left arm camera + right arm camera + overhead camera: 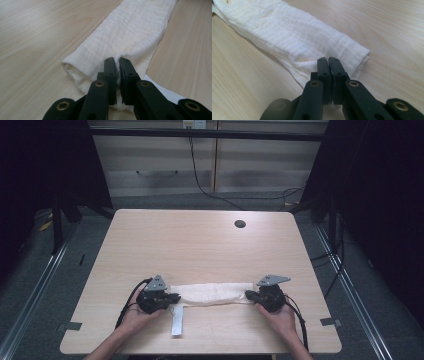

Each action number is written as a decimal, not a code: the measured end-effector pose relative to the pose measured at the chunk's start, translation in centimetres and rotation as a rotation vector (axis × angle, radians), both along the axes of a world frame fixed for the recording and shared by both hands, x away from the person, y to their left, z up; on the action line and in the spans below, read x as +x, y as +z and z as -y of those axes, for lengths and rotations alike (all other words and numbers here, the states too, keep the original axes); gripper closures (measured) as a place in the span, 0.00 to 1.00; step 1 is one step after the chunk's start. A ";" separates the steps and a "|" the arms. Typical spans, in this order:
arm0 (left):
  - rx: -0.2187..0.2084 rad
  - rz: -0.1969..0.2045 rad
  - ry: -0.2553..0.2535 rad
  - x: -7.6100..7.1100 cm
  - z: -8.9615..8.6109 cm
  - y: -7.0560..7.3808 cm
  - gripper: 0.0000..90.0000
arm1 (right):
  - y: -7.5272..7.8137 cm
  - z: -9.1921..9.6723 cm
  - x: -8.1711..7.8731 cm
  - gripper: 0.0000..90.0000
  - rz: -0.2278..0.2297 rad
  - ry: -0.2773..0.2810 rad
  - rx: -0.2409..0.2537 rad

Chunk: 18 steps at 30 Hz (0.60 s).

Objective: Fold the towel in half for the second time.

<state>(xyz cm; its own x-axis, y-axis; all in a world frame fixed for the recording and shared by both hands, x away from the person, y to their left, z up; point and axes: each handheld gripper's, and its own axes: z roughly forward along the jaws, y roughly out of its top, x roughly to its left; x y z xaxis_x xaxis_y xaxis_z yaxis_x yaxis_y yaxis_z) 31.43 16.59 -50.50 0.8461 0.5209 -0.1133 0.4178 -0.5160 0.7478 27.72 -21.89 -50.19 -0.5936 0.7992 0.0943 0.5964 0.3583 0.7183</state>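
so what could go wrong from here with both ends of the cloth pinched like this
1. Each hand-held gripper, left and right, pinches only a small bit of the rolled cloth near its end, so a pull could slip the fabric out.
2. The roll looks loose, with open ends, so lifting or dragging it may let it unroll or sag in the middle.
3. A white strip hangs out near the left end and could catch or drag along the table.

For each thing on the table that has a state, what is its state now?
Cloth: white, folded into a long band, lying flat on the table, pinched at both ends.
Strip: white, sticking out from under the cloth near its left end.
Left tongs: shut on the cloth.
Right tongs: shut on the cloth.
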 end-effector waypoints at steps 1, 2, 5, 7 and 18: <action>0.008 0.003 0.007 0.3 0.0 0.0 0.94 | 0.0 0.0 0.2 0.98 -0.002 0.002 0.007; 0.009 0.001 0.014 0.5 0.1 0.0 0.94 | -0.1 0.1 0.3 0.98 -0.003 0.003 0.009; -0.009 -0.008 0.035 1.0 0.1 -0.1 0.94 | -0.1 0.1 0.4 0.98 -0.004 0.008 0.011; 0.013 0.003 0.041 1.1 0.1 0.0 0.94 | -0.1 0.0 0.4 0.98 0.002 0.006 0.013; -0.060 -0.026 0.023 0.3 -1.2 1.1 0.65 | 1.1 -0.1 -0.9 0.67 0.030 0.023 0.103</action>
<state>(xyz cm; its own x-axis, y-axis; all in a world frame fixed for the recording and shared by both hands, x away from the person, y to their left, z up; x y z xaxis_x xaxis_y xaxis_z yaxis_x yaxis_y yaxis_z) 31.71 17.76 -49.35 0.8302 0.5320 -0.1666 0.4489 -0.4608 0.7656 26.79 -21.74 -49.07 -0.6158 0.7721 0.1572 0.5666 0.2953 0.7693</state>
